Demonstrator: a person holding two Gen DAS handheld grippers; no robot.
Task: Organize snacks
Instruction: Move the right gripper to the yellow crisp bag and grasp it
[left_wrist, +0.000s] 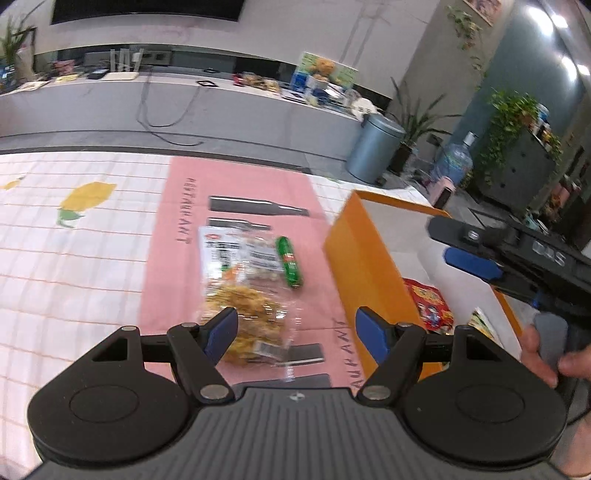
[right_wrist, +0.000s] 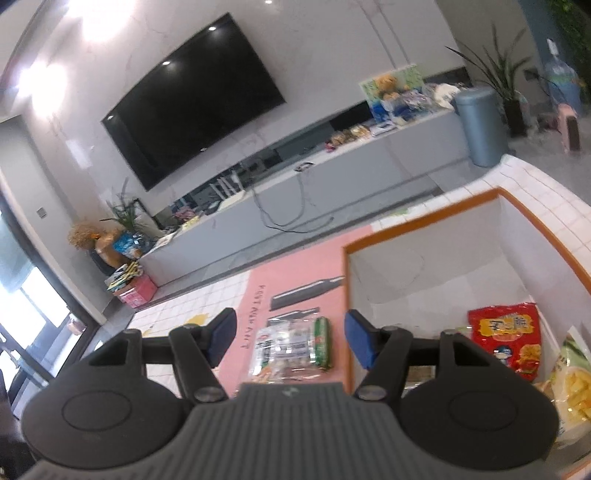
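Clear-wrapped snack bag (left_wrist: 242, 291) lies lengthwise on the pink mat just ahead of the spread, empty left tongs (left_wrist: 295, 330), nearer them than the spread, empty right tongs (right_wrist: 290, 338) by the orange box (left_wrist: 364, 258).

snack bags (left_wrist: 240, 280) lie on mat (left_wrist: 177, 280), left of box (left_wrist: 365, 266).

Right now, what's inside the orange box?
Inside the orange box: a red snack bag and a yellow-green chip bag. The right gripper hides the near floor; the rest looks bare.
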